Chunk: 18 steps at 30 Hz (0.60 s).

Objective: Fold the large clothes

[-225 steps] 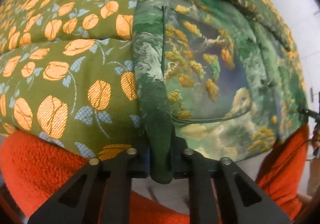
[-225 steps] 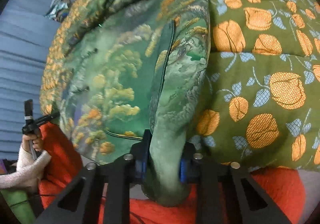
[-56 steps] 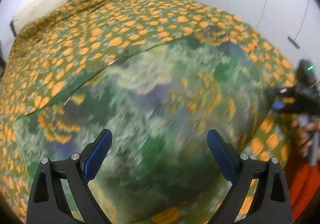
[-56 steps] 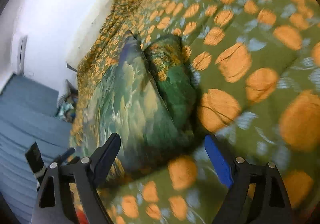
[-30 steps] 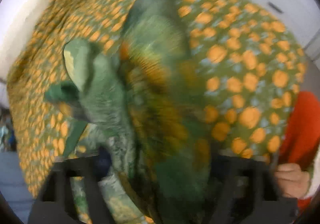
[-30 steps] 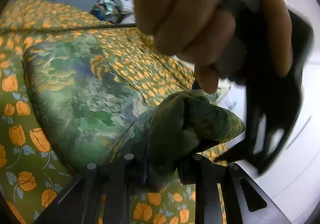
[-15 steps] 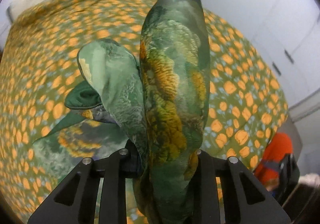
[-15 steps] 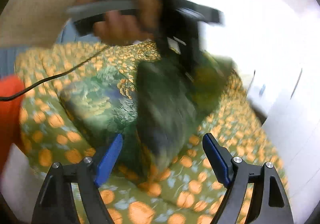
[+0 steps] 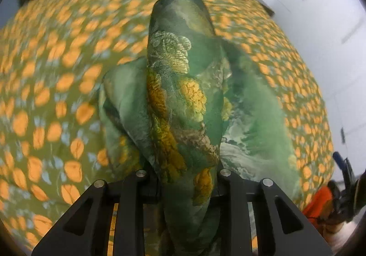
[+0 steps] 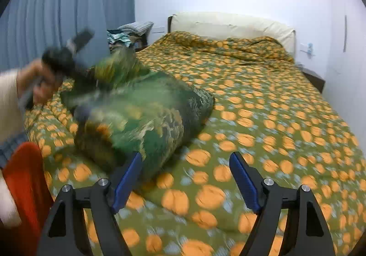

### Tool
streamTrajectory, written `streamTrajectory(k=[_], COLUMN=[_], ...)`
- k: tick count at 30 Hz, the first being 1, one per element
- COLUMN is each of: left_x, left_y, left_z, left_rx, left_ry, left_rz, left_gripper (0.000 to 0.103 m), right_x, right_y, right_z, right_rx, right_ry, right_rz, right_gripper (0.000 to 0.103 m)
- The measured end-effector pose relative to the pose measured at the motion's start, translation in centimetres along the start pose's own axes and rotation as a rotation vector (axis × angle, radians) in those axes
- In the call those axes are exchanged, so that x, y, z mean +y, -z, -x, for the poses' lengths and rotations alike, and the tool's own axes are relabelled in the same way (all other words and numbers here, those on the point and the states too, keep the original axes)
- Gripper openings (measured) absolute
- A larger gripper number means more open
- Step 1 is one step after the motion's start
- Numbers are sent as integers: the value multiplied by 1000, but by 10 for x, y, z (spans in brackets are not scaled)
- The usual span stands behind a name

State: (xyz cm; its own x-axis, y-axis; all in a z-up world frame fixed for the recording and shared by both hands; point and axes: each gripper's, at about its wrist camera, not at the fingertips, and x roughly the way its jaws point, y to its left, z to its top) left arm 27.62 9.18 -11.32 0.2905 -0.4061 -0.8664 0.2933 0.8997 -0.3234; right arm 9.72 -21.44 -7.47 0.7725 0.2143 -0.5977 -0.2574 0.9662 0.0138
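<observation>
A large green garment with a yellow and white landscape print (image 10: 146, 116) lies bunched and partly folded on the bed's near left part. My left gripper (image 9: 187, 176) is shut on a thick fold of the garment (image 9: 180, 100), which hangs down over the bed. In the right wrist view the left gripper (image 10: 68, 59) is held in a hand above the garment's left end, blurred. My right gripper (image 10: 185, 178) is open and empty, just right of the garment's near end, over the bedspread.
The bed is covered by an olive bedspread with orange flowers (image 10: 274, 118). A cream headboard (image 10: 228, 25) stands at the far end. Grey curtains (image 10: 57, 15) hang on the left, with piled clothes (image 10: 128, 31) beside them. A red cloth (image 10: 25, 176) shows at the near left.
My right gripper has let go of the garment and drawn back, open. My left gripper keeps its hold and has carried its fold leftward and lower over the bed.
</observation>
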Motion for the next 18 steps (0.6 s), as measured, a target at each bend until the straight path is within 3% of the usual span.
streamTrajectory(k=[6,10,13,14,18], left_x=[23,36,64,70,72], left_y=[14,13,15,17,20], left_z=[-25,-37,-55,-60,-71], left_rx=[-20,-11,10,10,-10], left_ry=[62,119,239,270,325], left_rz=[79,103,206,229,252], left_gripper=[32,37,45,47,54], right_x=[36,70,78,77,73], right_y=[-47,-48,-26,-21,-1], right_z=[-75,-131,-168,-174,-190], right_rx=[84,189,259,245,269], right_ry=[-153,-307,-272,-221,-190], right_rz=[45,87,105,74,61], right_gripper=[73,73,76,76,79])
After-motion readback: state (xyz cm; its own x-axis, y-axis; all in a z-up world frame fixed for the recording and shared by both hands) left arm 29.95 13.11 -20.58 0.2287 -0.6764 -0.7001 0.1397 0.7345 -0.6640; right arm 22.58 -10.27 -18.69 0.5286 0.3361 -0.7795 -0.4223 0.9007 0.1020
